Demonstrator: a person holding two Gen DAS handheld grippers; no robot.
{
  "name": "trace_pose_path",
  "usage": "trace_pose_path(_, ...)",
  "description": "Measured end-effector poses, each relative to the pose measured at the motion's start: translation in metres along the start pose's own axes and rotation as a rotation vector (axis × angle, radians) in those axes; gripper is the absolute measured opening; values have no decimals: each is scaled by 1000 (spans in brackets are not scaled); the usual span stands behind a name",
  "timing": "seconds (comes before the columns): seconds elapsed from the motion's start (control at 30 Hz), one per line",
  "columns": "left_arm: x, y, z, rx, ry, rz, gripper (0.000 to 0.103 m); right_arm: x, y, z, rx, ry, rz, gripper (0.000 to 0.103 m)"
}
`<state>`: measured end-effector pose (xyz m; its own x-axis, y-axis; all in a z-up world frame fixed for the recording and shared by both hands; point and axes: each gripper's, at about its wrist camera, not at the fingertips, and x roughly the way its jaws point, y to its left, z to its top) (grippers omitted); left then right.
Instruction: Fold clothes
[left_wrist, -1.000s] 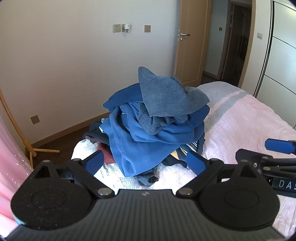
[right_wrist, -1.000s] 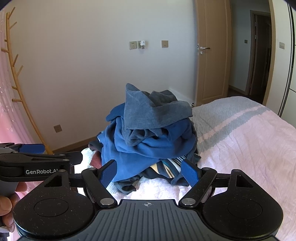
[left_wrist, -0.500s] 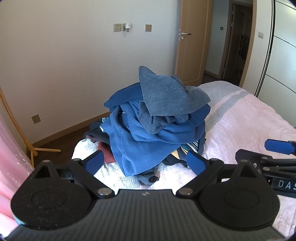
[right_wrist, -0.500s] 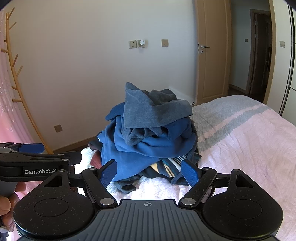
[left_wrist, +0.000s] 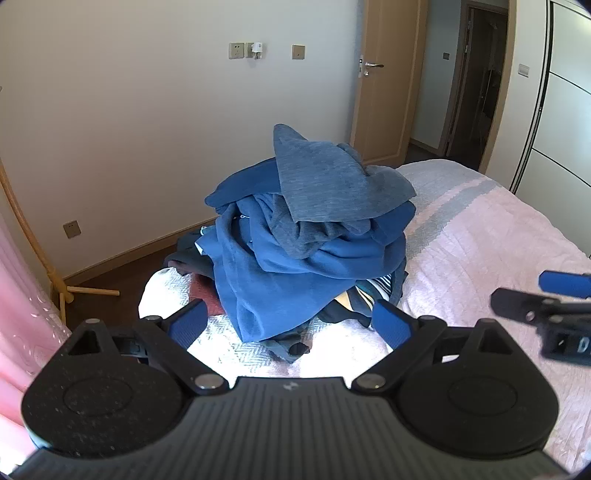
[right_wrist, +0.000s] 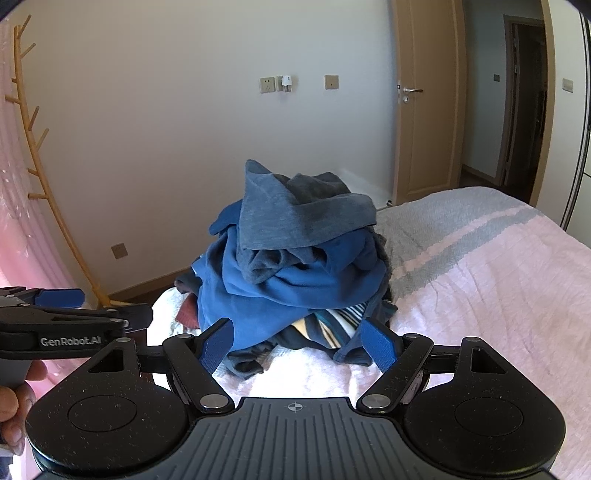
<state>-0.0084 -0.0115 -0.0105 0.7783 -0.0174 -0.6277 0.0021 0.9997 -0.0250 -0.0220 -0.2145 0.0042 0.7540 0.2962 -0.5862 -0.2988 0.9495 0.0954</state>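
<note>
A pile of clothes (left_wrist: 310, 240) — blue and grey garments heaped over a striped one — is seen on the bed (left_wrist: 480, 240) near its corner. The left gripper (left_wrist: 291, 325) and right gripper (right_wrist: 297, 341) are held wide apart and empty, short of the pile. "GenRobot.AI" is printed on the left gripper's side — readable from the right wrist view.

Both wrist views face the clothes pile (left_wrist: 310, 236) nearby, side by side.
</note>
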Motion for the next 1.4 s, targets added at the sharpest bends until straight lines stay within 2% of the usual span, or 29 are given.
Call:
trace_pose_path(0.2,0,-8,2,43,-19,38,94,-9,-29,0,-25,-9,11,79)
trace_pose_path(0.37,11,-12,19,150,-46,27,94,-4,-49,11,-47,-27,13,79)
trace_pose_path(0.43,24,-13,31,236,-66,-1,94,1,-51,18,-58,-37,18,79)
trace_pose_path(0.6,82,-13,62,573,-145,-60,94,37,-43,34,-157,-42,51,79)
trace_pose_path(0.8,192,11,116,772,-133,-187,94,123,-23,55,-331,10,23,79)
trace_pose_path(0.87,229,19,133,813,-127,-222,94,157,-14,63,-396,40,15,79)
trace_pose_path(0.97,280,31,159,841,-96,-316,94,206,0,71,-533,74,1,79)
trace_pose_path(1.03,305,40,175,790,-57,-435,94,236,7,75,-616,85,-5,80)
trace_pose_path(1.13,335,53,193,650,15,-648,94,273,10,78,-687,111,7,85)
trace_pose_path(1.2,352,56,198,575,60,-724,93,294,13,80,-732,134,19,85)
trace_pose_path(1.27,364,57,199,536,96,-752,87,305,12,79,-752,139,23,81)
trace_pose_path(1.3,365,57,198,530,100,-769,76,307,12,80,-756,136,22,67)
trace_pose_path(1.33,364,56,198,537,86,-790,56,308,9,82,-744,136,26,59)
trace_pose_path(1.37,362,56,198,543,72,-810,44,307,5,83,-722,138,34,46)
trace_pose_path(1.4,358,54,198,558,52,-823,17,304,1,85,-698,136,41,36)
